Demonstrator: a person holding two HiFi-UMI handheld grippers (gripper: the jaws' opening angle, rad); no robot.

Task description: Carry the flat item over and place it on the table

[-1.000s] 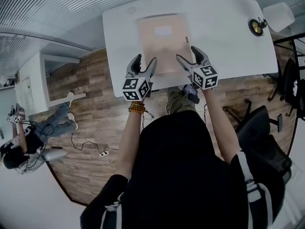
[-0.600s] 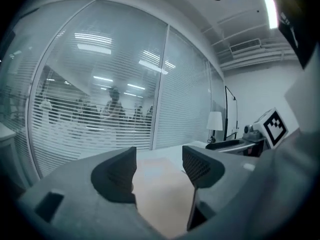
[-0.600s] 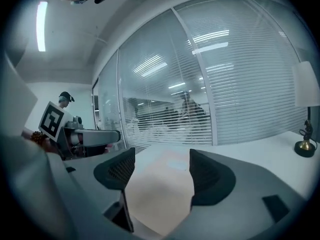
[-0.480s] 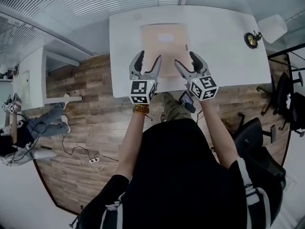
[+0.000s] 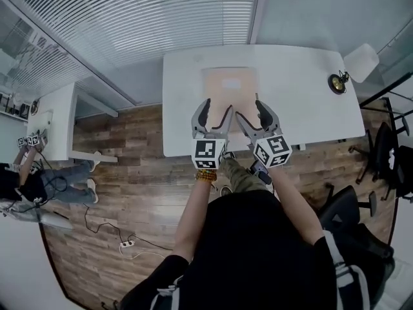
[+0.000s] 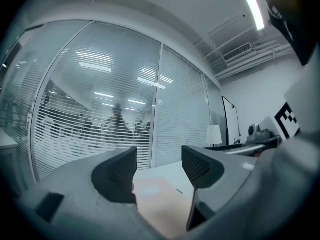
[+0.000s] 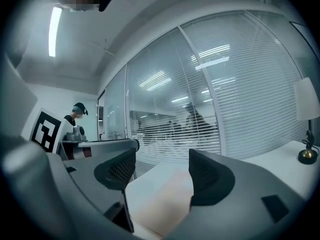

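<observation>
**A:** On the white table (image 5: 303,108), the tan envelope (image 5: 229,86) is lying flat, label up, left of centre. It's looking placed.

**B:** Claws?

**A:** The left gripper (image 5: 216,112) and right gripper (image 5: 253,113) are both hovering over the table's near edge. Jaws are standing apart with nothing between them. The left jaws have just been easing in a touch.

**B:** Handling, if we're regripping?

**A:** I'm judging it light, thin and floppy, probably sagging if pinched at one corner. It's a smooth sheet on a smooth top, so it's likely sliding. I'd be taking the two near corners, one per claw.

**B:** Anything blocking?

**A:** Nothing is crowding it. The desk lamp (image 5: 336,82) is sitting well apart at the right end. The office chairs (image 5: 352,202) are standing on the floor to the right. Another person (image 5: 26,186) is working far left by a white cabinet (image 5: 55,121).
</observation>
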